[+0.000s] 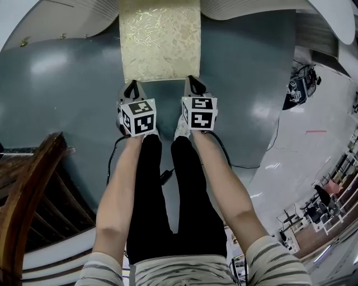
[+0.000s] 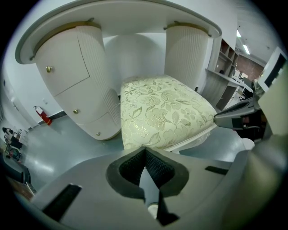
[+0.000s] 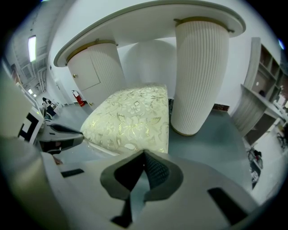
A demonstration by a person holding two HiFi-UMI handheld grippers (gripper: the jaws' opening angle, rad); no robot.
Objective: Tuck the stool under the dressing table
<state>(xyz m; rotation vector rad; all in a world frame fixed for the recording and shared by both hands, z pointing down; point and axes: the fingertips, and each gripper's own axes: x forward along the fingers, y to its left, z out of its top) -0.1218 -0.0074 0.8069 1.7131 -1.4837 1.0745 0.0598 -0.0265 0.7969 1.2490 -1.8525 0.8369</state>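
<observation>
Both forearms are extending straight forward, side by side. Left tongs [image 1: 132, 84] and right tongs [image 1: 193, 79], each pressed together, are meeting the near edge of the stool [image 1: 160, 39], which is sitting partly under the dressing table [image 1: 78, 11], between its pedestals.

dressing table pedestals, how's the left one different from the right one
The left pedestal has a smooth door panel on its front; the right pedestal is ribbed over all that shows. The left pedestal carries small gold knobs; the right pedestal shows none. Both are white and rounded, and both stand under the same tabletop.
</observation>
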